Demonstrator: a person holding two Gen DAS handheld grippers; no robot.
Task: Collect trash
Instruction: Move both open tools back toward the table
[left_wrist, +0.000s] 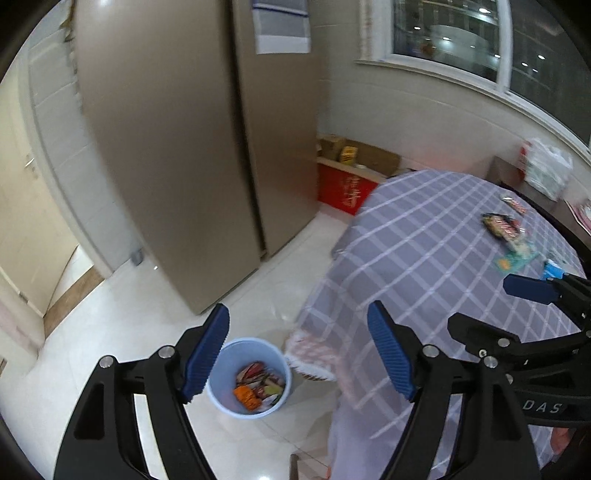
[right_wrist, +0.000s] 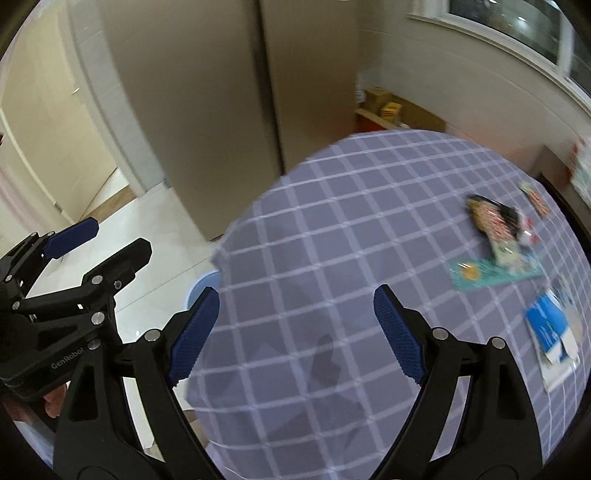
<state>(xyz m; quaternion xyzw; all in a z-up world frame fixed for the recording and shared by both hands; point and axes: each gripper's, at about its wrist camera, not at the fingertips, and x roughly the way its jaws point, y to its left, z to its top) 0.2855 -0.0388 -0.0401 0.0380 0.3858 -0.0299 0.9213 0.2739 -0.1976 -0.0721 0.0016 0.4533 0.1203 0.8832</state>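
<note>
Wrappers (left_wrist: 260, 384) sit in the blue bin (left_wrist: 249, 376) at lower centre, more wrappers (right_wrist: 496, 229) upper right on the checked tablecloth (right_wrist: 332, 258). Left gripper (left_wrist: 297, 354) and right gripper (right_wrist: 295, 328) are both spread wide, holding nothing. "GenRobot" shows at lower left of the right view; "DAS" is the only readable lettering lower right in the left view.

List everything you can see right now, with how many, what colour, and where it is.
Trash bin: one, light blue, on the floor beside the table, holding wrappers.
Wrappers in bin: several, red, orange and white.
Table: one, under a purple-grey checked cloth.
Wrappers on table: about five, at the far right of the table; dark and red, teal, blue and white.
Refrigerator: one, beige-brown, two doors, behind the bin.
Red box: one, on the floor against the wall.
Cardboard boxes: a few, brown, atop the red box.
Plastic bag: one, white, under the window.
Left gripper: black with blue pads, open, above the bin.
Right gripper: black with blue pads, open, over the table.
</note>
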